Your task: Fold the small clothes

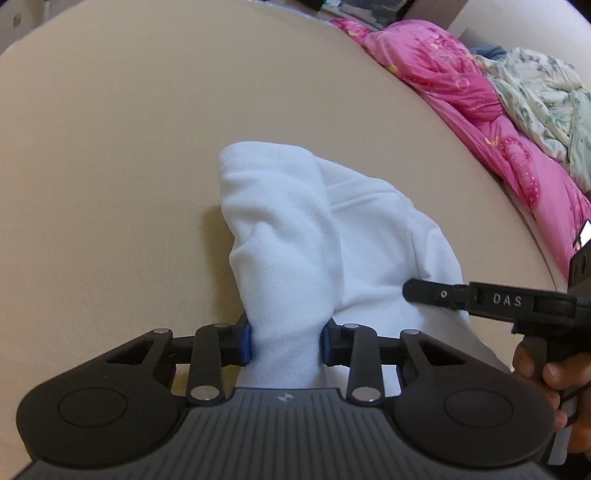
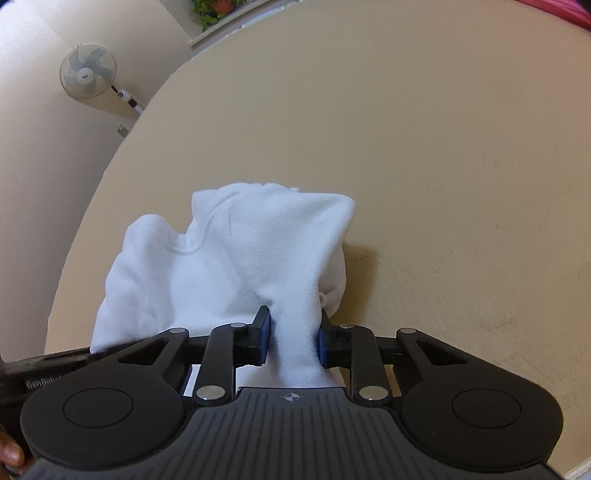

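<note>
A small white garment (image 1: pixel 295 236) lies bunched on the beige table (image 1: pixel 110 147). My left gripper (image 1: pixel 286 341) is shut on a bunched fold at its near left edge, the blue pads (image 1: pixel 244 341) pressing the cloth from both sides. My right gripper (image 2: pixel 293 339) is shut the same way on the garment (image 2: pixel 221 266) at its near right edge, cloth squeezed between its blue pads (image 2: pixel 264 338). In the left wrist view the right gripper's black finger (image 1: pixel 436 293) pokes in from the right over the cloth, with a hand (image 1: pixel 543 373) on its handle.
A crumpled pink cloth (image 1: pixel 480 110) and a pale floral cloth (image 1: pixel 546 103) lie piled along the table's far right edge. In the right wrist view a wall fan (image 2: pixel 88 72) and a plant (image 2: pixel 218 9) sit beyond the table's curved edge (image 2: pixel 110 166).
</note>
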The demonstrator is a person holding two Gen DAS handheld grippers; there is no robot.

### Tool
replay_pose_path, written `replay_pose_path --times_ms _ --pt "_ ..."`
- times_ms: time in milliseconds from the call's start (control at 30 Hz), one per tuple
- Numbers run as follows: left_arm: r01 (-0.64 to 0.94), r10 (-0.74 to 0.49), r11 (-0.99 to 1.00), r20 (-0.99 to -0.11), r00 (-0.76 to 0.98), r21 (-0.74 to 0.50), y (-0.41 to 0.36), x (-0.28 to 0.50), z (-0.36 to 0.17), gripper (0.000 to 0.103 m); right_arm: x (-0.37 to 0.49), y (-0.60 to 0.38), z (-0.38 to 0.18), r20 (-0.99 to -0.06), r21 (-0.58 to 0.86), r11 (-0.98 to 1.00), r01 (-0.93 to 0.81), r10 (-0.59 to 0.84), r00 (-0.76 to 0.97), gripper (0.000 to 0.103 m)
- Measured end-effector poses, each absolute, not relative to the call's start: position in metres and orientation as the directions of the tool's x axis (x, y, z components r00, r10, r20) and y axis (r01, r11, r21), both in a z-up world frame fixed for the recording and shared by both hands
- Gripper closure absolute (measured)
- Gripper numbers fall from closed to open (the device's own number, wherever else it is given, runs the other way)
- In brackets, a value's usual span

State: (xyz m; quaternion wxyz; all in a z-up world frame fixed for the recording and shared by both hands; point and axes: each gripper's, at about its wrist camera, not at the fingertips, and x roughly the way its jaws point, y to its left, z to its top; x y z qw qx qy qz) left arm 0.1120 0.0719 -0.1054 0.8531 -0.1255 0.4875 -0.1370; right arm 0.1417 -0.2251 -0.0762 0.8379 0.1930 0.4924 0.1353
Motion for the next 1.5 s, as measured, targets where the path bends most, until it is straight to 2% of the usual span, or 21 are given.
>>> replay_pose_path --times_ms 433,633,700,733,767,800,833,867,900,967,1067,1133,1200,1233,1267,1333,1433,1500 --pt "0.082 -0.302 0.942 -0.721 0.624 -0.325 0.112 0.098 -0.064 0.067 0.148 -0.193 -0.057 -0.634 0.523 0.837 -0.161 0.508 0.584 0.082" --pt "0.083 -0.274 0.943 -0.607 0.746 -0.323 0.15 0.09 -0.03 0.067 0.155 -0.174 -0.032 -0.49 0.523 0.796 -0.305 0.574 0.656 0.083" --pt "0.081 -0.24 0.952 -0.556 0.796 -0.296 0.156 0.084 -0.019 0.064 0.154 -0.164 -0.021 -0.416 0.488 0.79 -0.372 0.585 0.696 0.082" --pt "0.071 -0.225 0.954 -0.537 0.813 -0.292 0.159 0.082 -0.015 0.058 0.155 -0.161 -0.016 -0.386 0.475 0.788 -0.393 0.587 0.712 0.082" --pt "0.054 -0.211 0.954 -0.531 0.82 -0.295 0.164 0.082 -0.015 0.047 0.156 -0.158 -0.014 -0.36 0.467 0.786 -0.405 0.587 0.725 0.078" --pt "0.025 -0.191 0.954 -0.542 0.818 -0.299 0.169 0.084 -0.017 0.042 0.159 -0.155 -0.013 -0.35 0.46 0.791 -0.403 0.578 0.737 0.071" --pt "-0.005 -0.169 0.957 -0.567 0.806 -0.291 0.172 0.088 -0.021 0.036 0.165 -0.152 -0.017 -0.368 0.448 0.807 -0.384 0.558 0.744 0.067" --pt "-0.05 -0.13 0.962 -0.606 0.785 -0.27 0.177 0.094 -0.028 0.036 0.173 -0.149 -0.024 -0.415 0.43 0.828 -0.359 0.534 0.736 0.059" --pt "-0.094 -0.088 0.964 -0.636 0.767 -0.247 0.181 0.096 -0.033 0.036 0.184 -0.147 -0.034 -0.481 0.407 0.854 -0.323 0.501 0.719 0.058" --pt "-0.148 -0.06 0.959 -0.679 0.731 -0.243 0.191 0.099 -0.042 0.036 0.2 -0.139 -0.04 -0.551 0.373 0.888 -0.268 0.444 0.707 0.058" --pt "-0.171 -0.12 0.934 -0.727 0.676 -0.313 0.204 0.097 -0.056 0.036 0.206 -0.142 -0.041 -0.579 0.415 0.868 -0.274 0.484 0.656 0.056" --pt "-0.158 -0.178 0.922 -0.749 0.639 -0.353 0.205 0.098 -0.066 0.036 0.214 -0.134 -0.051 -0.648 0.406 0.864 -0.298 0.502 0.573 0.054" --pt "-0.169 -0.168 0.934 -0.804 0.57 -0.315 0.2 0.103 -0.083 0.036 0.22 -0.124 -0.071 -0.751 0.316 0.909 -0.273 0.415 0.513 0.053" --pt "-0.182 -0.135 0.949 -0.854 0.503 -0.257 0.195 0.107 -0.097 0.033 0.224 -0.123 -0.078 -0.772 0.309 0.916 -0.257 0.399 0.495 0.053" --pt "-0.192 -0.121 0.954 -0.884 0.453 -0.229 0.2 0.108 -0.11 0.028 0.227 -0.125 -0.082 -0.777 0.333 0.913 -0.235 0.407 0.48 0.054" --pt "-0.219 -0.134 0.941 -0.879 0.458 -0.257 0.204 0.107 -0.108 0.03 0.231 -0.13 -0.083 -0.769 0.378 0.904 -0.197 0.426 0.477 0.054" --pt "-0.174 -0.147 0.944 -0.828 0.541 -0.282 0.202 0.097 -0.088 0.032 0.224 -0.137 -0.077 -0.754 0.373 0.909 -0.186 0.414 0.51 0.055" --pt "-0.159 -0.141 0.953 -0.843 0.519 -0.258 0.199 0.093 -0.094 0.032 0.212 -0.14 -0.077 -0.762 0.351 0.916 -0.193 0.399 0.51 0.055"
